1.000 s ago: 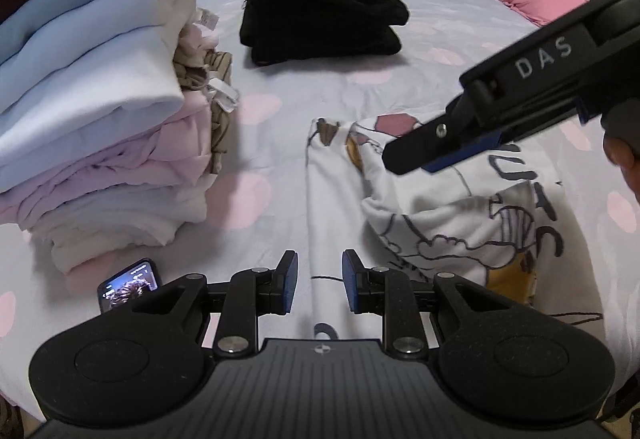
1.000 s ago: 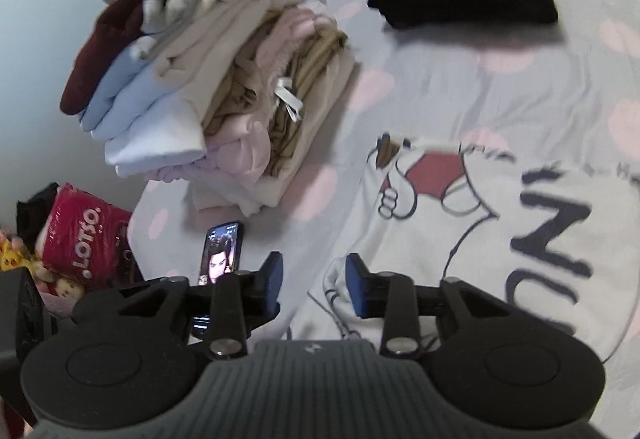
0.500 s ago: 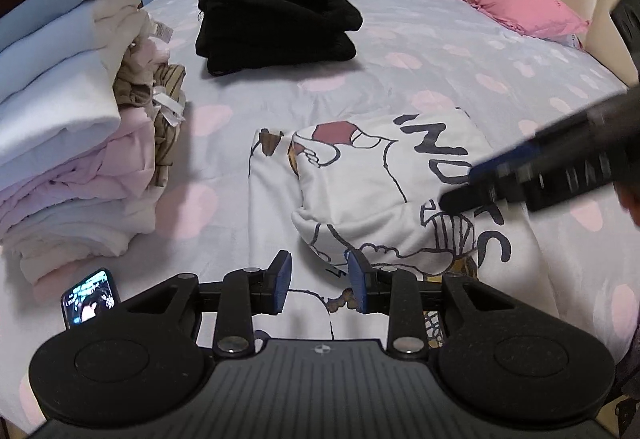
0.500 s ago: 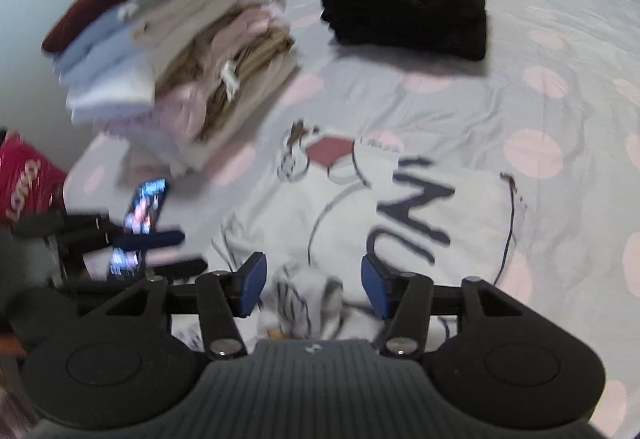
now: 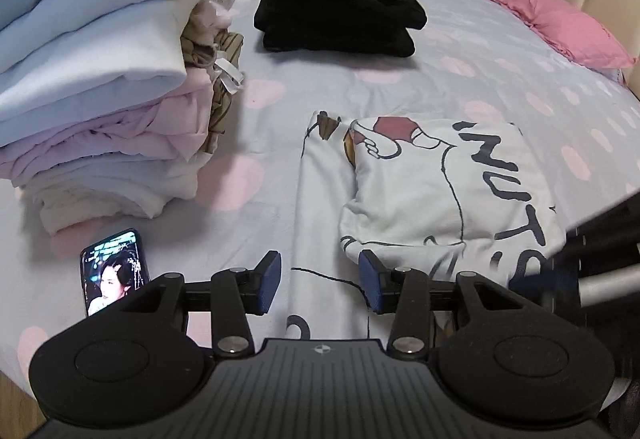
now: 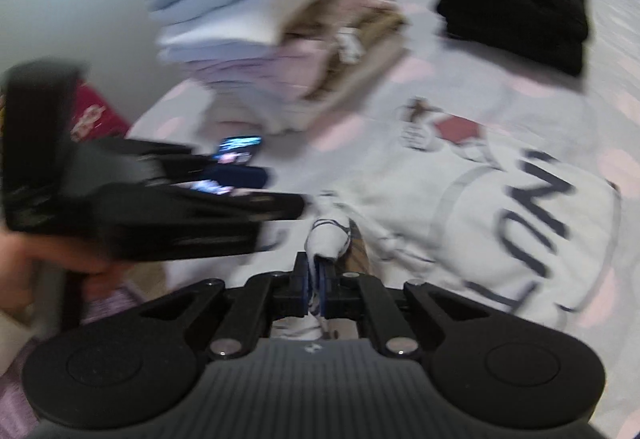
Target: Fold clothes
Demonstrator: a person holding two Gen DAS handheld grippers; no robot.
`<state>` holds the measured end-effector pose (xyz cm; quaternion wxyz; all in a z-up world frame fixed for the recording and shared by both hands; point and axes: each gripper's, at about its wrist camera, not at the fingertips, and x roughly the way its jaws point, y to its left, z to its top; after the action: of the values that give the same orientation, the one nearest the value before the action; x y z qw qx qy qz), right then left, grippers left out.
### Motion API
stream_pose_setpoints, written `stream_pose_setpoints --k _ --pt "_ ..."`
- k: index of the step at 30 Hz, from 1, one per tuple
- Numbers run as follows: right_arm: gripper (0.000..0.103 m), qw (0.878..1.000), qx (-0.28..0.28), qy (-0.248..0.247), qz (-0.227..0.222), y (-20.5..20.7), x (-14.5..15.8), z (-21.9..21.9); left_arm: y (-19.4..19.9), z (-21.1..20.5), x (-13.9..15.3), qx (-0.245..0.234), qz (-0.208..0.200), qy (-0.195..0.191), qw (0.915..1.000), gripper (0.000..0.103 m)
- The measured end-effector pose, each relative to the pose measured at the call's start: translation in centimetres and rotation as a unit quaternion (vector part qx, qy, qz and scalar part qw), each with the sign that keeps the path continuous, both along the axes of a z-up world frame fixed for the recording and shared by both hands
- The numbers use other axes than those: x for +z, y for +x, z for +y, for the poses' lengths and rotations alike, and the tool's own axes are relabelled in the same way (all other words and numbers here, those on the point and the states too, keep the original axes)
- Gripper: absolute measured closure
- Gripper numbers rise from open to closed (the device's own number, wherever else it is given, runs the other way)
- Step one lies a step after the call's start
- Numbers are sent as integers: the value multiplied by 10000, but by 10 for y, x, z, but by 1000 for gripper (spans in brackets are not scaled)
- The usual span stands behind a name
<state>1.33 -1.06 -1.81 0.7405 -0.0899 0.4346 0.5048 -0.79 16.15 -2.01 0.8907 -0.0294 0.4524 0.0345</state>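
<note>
Dark letters "NUT" on the white printed garment (image 5: 460,179).

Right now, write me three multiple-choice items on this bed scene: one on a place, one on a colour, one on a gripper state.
1. Where does the lit smartphone lie?
A. at the foot of the tall stack of folded pastel clothes
B. on the pillow
C. on the black pile

2. What colour is the pillow by the headboard?
A. blue
B. pink
C. white

3. How is the right gripper?
A. wide open
B. shut on nothing
C. shut on the white printed garment

Key: 1 A, the phone lies on the sheet beside the stack's bottom layer. 2 B, it is plainly pink. 3 C, a fold of white fabric sits pinched between its blue pads.
</note>
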Motion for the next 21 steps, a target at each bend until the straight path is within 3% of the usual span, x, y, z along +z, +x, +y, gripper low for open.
stream_pose_setpoints --k 8,15,21 --pt "97 9986 285 -377 -216 -28 -10 21 49 13 6 -821 356 -181 9958 63" --pt "97 9955 283 -742 -516 -48 -23 32 102 27 2 -1636 676 -496 9830 62" --pt "97 9976 7 -648 -244 -48 -34 35 149 35 -28 -1581 967 -1234 9749 62"
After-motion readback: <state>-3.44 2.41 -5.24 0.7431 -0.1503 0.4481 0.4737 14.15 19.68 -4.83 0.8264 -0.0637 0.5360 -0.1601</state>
